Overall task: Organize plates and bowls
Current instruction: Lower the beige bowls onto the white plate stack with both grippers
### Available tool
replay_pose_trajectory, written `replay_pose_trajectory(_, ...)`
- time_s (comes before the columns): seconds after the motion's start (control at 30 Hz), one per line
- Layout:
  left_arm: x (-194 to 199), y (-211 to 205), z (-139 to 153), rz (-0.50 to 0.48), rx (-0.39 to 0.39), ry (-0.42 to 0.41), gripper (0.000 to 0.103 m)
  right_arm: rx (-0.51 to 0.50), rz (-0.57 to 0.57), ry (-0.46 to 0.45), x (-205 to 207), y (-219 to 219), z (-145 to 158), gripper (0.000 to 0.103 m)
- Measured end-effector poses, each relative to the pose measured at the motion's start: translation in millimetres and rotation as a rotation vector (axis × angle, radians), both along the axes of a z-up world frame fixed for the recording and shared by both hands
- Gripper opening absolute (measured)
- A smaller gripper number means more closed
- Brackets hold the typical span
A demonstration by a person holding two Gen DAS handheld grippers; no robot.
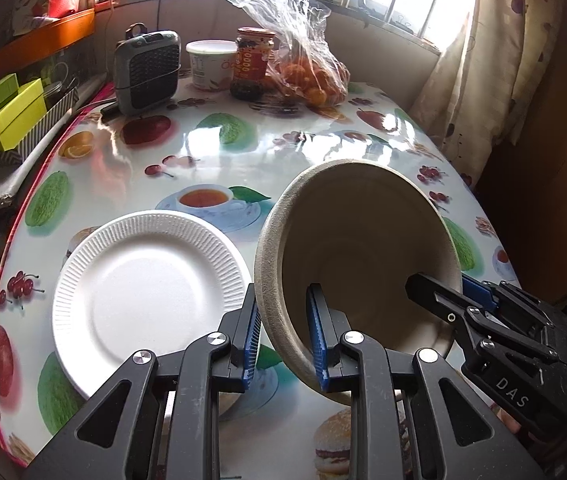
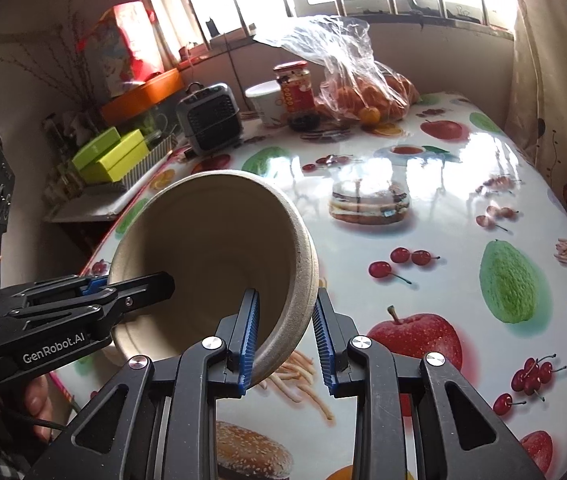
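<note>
Clamped on opposite sides of the rim of a tan bowl [image 1: 363,248], both pairs: left gripper [image 1: 283,336], right gripper [image 2: 285,336]. Held tilted above the fruit-print table [image 1: 211,152], beside a white plate [image 1: 147,280] lying flat. Matte, fibrous, thick-rimmed, deep and round; ribbed-edged foam-like plate; glossy tablecloth.

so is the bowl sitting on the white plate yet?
No. The brown bowl is held tilted above the table, beside the white plate, gripped on opposite rims by the left gripper and right gripper.
</note>
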State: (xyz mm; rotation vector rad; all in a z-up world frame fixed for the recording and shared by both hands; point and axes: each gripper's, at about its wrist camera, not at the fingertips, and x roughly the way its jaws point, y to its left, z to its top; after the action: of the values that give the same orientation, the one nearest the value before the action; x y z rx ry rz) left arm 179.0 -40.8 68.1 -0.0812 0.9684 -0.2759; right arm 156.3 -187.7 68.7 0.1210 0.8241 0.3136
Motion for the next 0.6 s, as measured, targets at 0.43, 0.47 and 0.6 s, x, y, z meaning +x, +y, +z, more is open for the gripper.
replay_pose_trajectory(0.43, 0, 50, 3, 0.106, 0.002, -0.002, 0.024, 0.006, 0.111, 0.004, 18, 49, 3, 0.026)
replay_pose_trajectory(0.47, -1, 54, 3, 0.115, 0.001, -0.001, 0.024, 0.006, 0.121, 0.004, 19, 53, 3, 0.026)
replay_pose_trajectory(0.6, -1, 69, 2, 0.148, 0.001, 0.003, 0.024, 0.004, 0.157, 0.010, 24, 70, 3, 0.026)
